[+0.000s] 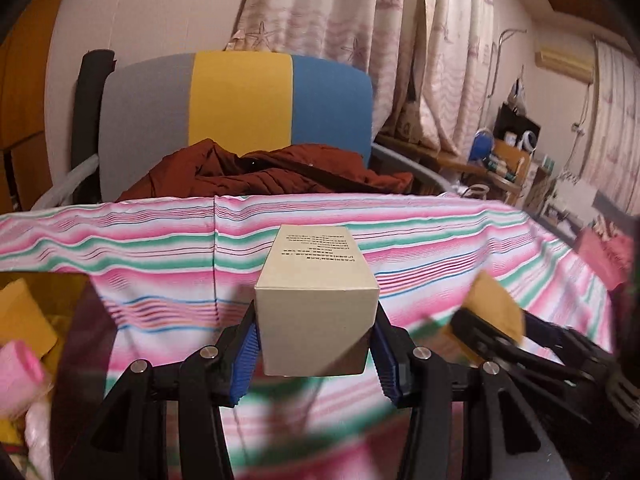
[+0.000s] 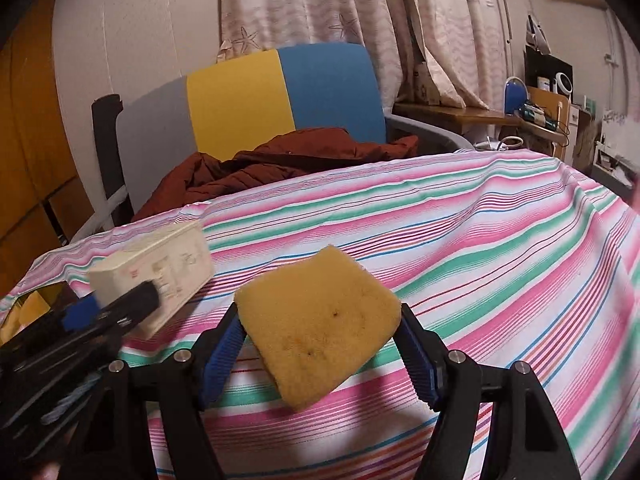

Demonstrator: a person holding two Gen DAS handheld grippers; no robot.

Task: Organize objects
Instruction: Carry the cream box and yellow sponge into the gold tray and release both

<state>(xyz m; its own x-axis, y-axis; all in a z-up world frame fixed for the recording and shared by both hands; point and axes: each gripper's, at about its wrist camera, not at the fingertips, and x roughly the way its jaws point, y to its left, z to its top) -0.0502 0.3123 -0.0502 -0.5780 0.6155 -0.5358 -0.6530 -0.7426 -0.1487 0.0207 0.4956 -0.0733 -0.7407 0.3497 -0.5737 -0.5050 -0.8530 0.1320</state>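
Note:
My left gripper (image 1: 316, 344) is shut on a cream cardboard box (image 1: 316, 300) with small print on its top, held above the striped tablecloth (image 1: 160, 248). My right gripper (image 2: 320, 344) is shut on a yellow sponge (image 2: 320, 324), also held above the cloth (image 2: 500, 248). In the left wrist view the right gripper (image 1: 504, 332) and sponge (image 1: 494, 304) appear blurred at the right. In the right wrist view the left gripper (image 2: 116, 312) and box (image 2: 156, 272) are at the left.
A dark translucent bin (image 1: 80, 320) with yellow and pink items sits at the table's left. Behind the table stands a grey, yellow and blue chair (image 1: 236, 100) with a brown jacket (image 1: 272, 172). Curtains (image 1: 380, 20) and cluttered shelves (image 1: 512, 156) are at the back right.

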